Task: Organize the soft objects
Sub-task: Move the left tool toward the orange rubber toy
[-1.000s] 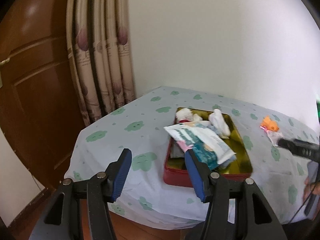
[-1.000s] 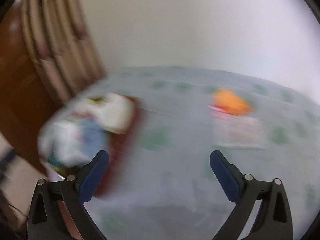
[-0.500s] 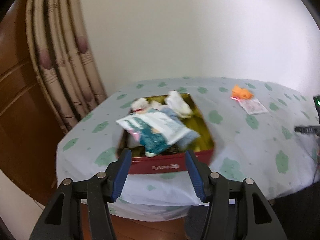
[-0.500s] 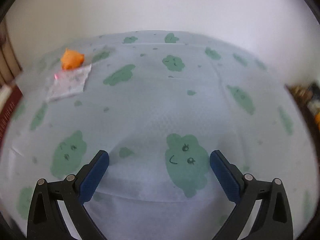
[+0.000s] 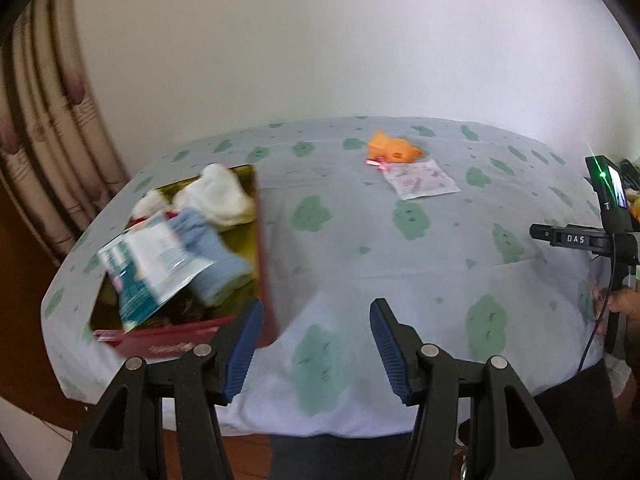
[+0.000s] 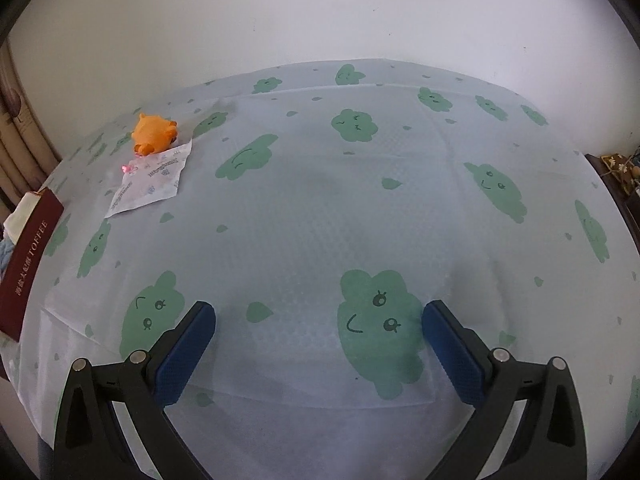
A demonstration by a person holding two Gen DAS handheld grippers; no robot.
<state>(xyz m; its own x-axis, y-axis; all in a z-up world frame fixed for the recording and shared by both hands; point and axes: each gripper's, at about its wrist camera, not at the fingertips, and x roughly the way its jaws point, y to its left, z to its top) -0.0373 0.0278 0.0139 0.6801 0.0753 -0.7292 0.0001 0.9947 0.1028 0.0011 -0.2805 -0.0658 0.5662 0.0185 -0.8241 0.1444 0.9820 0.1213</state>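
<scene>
A red tin (image 5: 192, 336) (image 6: 28, 256) stands at the table's left, holding white socks (image 5: 218, 196), a blue sock (image 5: 212, 256) and a printed packet (image 5: 156, 260). An orange soft toy (image 5: 394, 150) (image 6: 154, 130) lies at the far side with a flat white packet (image 5: 420, 180) (image 6: 150, 182) beside it. My left gripper (image 5: 316, 340) is open over the cloth just right of the tin, nothing between its fingers. My right gripper (image 6: 318, 340) is open above the table's near right part, also with nothing between its fingers; its body (image 5: 580, 238) shows at the right edge of the left wrist view.
A pale tablecloth (image 6: 320, 208) with green cloud faces covers the table. Curtains (image 5: 44, 132) hang at the left and a white wall (image 5: 320, 40) stands behind. A person's hand (image 5: 624, 304) holds the right gripper. A dark piece of furniture (image 6: 616, 176) sits at the far right.
My left gripper has swung right, so the tin has slid from centre to the left of its view. My right gripper swept right off the tin and toy early on, then stopped.
</scene>
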